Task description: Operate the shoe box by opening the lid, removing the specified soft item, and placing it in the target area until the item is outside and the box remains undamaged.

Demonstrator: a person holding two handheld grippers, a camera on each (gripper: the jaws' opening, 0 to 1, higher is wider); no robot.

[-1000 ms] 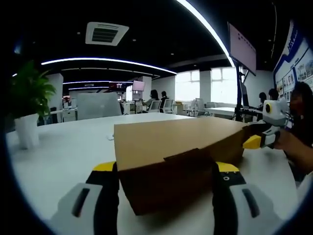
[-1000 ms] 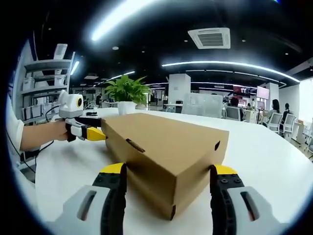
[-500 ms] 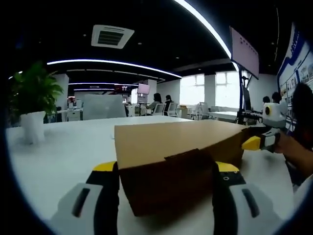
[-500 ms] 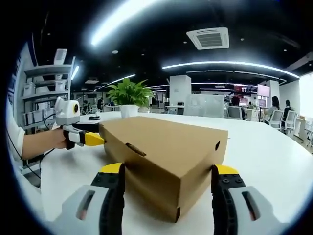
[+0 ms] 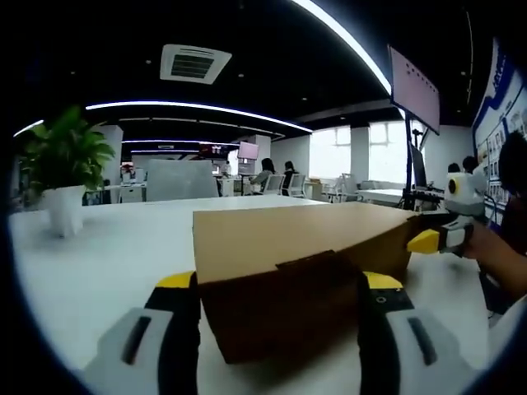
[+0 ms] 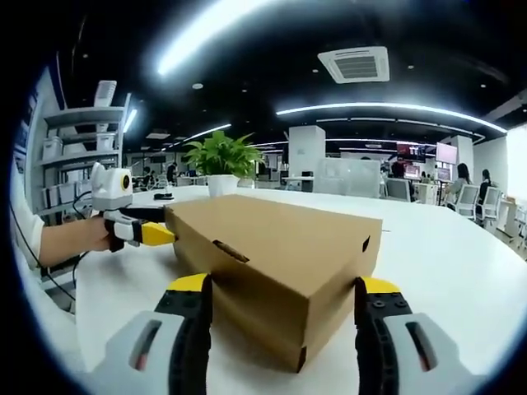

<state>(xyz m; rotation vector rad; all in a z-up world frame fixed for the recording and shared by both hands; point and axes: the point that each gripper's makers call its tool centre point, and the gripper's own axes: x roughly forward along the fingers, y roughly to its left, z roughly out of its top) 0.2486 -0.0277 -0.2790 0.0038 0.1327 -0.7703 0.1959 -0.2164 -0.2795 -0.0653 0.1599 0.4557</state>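
A brown cardboard shoe box (image 5: pixel 288 239) lies shut on the white table (image 5: pixel 107 247). My left gripper (image 5: pixel 278 281) is open, its yellow-tipped jaws standing close on either side of one short end with the lid's front flap. In the right gripper view the same box (image 6: pixel 280 247) shows from its other end, and my right gripper (image 6: pixel 282 285) is open with its jaws flanking that end. The left gripper (image 6: pixel 136 230) appears at the box's far corner, held by a hand (image 6: pixel 66 243). The right gripper (image 5: pixel 436 239) appears at the box's far right corner. The box's inside is hidden.
A potted plant (image 5: pixel 66 164) stands on the table to the left of the box, also seen as the plant (image 6: pixel 218 156) behind it. Open white tabletop (image 6: pixel 445 255) lies around the box. Shelves (image 6: pixel 74 156) and a screen on a stand (image 5: pixel 412 82) are beyond the table.
Both views have drifted slightly, so the background shifts a little. The box and both grippers' jaws keep the same places relative to each other.
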